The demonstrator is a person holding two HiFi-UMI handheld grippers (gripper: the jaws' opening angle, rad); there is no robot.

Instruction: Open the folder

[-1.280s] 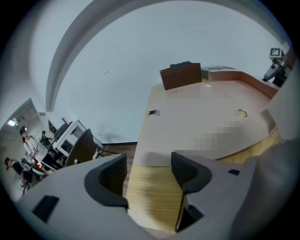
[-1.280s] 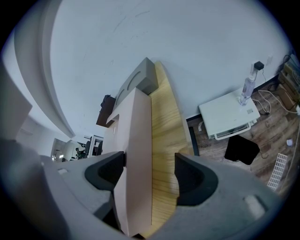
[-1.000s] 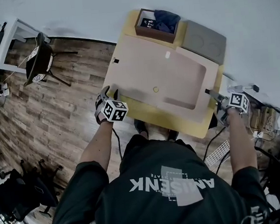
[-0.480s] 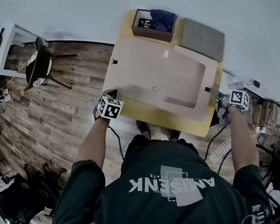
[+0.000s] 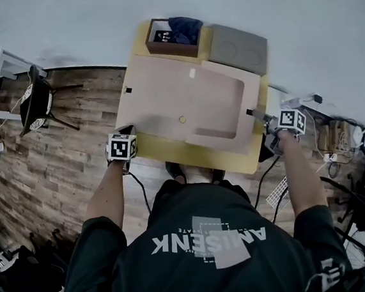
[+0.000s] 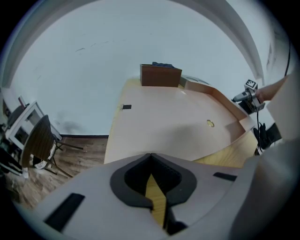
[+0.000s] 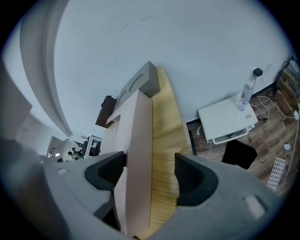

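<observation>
My left gripper (image 6: 150,157) has just clamped its jaws together right at the near corner of the folder (image 6: 178,126), with nothing visibly pinched, while my right gripper (image 7: 149,173) sits loose with the folder's other edge between its jaws, so it's probably not open yet.

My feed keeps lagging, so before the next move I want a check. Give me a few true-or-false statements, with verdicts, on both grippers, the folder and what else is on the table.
1. The left gripper has its fingers shut. True.
2. The right gripper has its fingers closed tight with nothing between them. False: they stand apart, with the edge of the folder between them.
3. The folder lies on the yellow table. True.
4. In the head view, the grey pad sits to the left of the brown box. False: it sits to the box's right, at the table's far edge.
</observation>
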